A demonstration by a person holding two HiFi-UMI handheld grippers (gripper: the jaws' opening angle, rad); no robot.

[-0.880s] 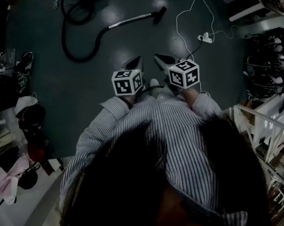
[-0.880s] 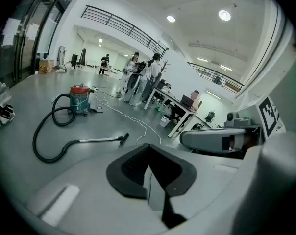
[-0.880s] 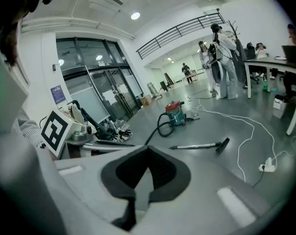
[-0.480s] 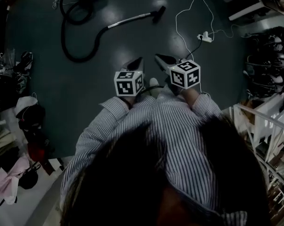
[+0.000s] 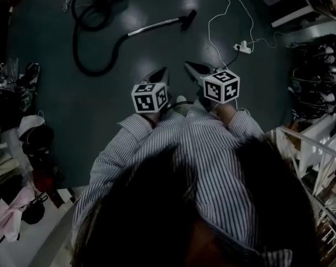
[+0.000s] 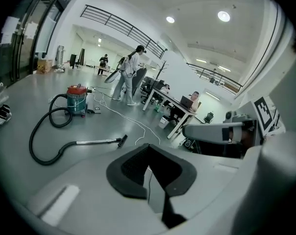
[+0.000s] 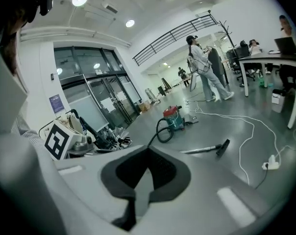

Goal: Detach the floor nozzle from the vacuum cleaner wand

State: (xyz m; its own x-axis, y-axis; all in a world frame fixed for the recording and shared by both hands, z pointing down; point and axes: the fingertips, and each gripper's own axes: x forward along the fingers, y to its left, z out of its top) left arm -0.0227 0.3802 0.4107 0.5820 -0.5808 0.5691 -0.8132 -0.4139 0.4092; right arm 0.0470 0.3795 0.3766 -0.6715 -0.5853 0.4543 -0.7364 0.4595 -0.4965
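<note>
A vacuum cleaner lies on the dark floor well ahead of me: a metal wand [image 5: 154, 25] with a black floor nozzle [image 5: 188, 18] at its right end and a black hose [image 5: 90, 49] curling back to the canister [image 6: 76, 98]. The wand [image 6: 95, 142] and nozzle [image 6: 122, 140] also show in the left gripper view, and the nozzle [image 7: 223, 147] in the right gripper view. My left gripper [image 5: 158, 75] and right gripper [image 5: 191, 69] are held side by side close to my body, both shut and empty, far short of the nozzle.
A white cable [image 5: 218, 21] runs across the floor to a power strip [image 5: 243, 45] ahead right. Bags and shoes [image 5: 23, 138] pile at the left, a rack of black items [image 5: 318, 77] at the right, a white desk [image 5: 301, 10] at far right. People stand in the distance [image 6: 131, 75].
Both grippers have stayed almost still in front of my body. The view has shifted only slightly; the vacuum has not moved.
</note>
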